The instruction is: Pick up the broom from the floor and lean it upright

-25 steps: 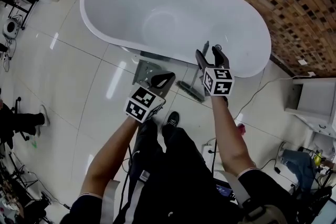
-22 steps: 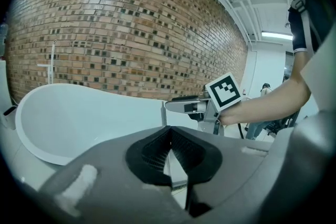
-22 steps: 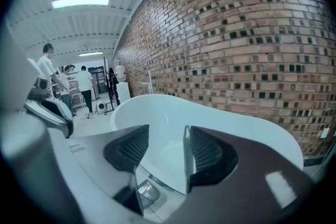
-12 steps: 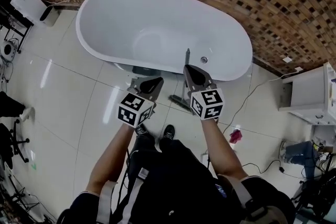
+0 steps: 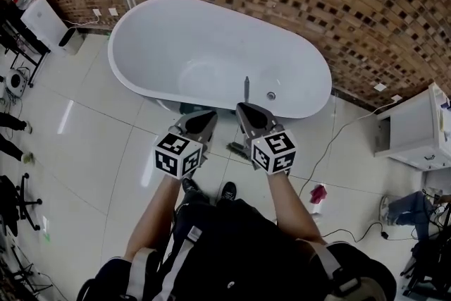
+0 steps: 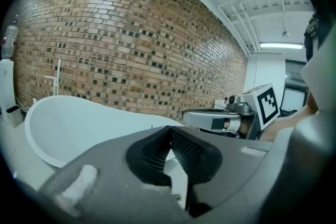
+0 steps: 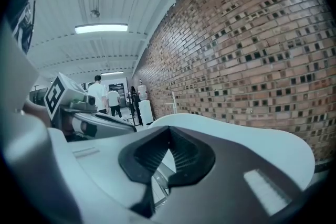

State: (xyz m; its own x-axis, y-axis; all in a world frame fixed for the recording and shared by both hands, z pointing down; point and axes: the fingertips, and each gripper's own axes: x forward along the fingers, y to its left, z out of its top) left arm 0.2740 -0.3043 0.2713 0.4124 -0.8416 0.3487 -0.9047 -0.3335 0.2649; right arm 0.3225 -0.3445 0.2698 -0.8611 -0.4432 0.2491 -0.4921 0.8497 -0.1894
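So the slim grey-handled broom point(image 5: 246, 89) is standing pretty much upright, leaning on the near side of the white oval bathtub point(image 5: 162, 32). The thin handle's tip pokes up just past the tub's rim, close to the drain end. Its dark flat head point(image 5: 237, 147) sits down on the pale glossy tile floor point(image 5: 91, 130), right beside the tub's base. The middle of the handle is covered in the head view.

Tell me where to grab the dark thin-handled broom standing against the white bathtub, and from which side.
Probably the dark broom by its thin handle, near the top showing above the white bathtub rim. Come from the floor side, jaws level: it stands upright with the tub behind it.
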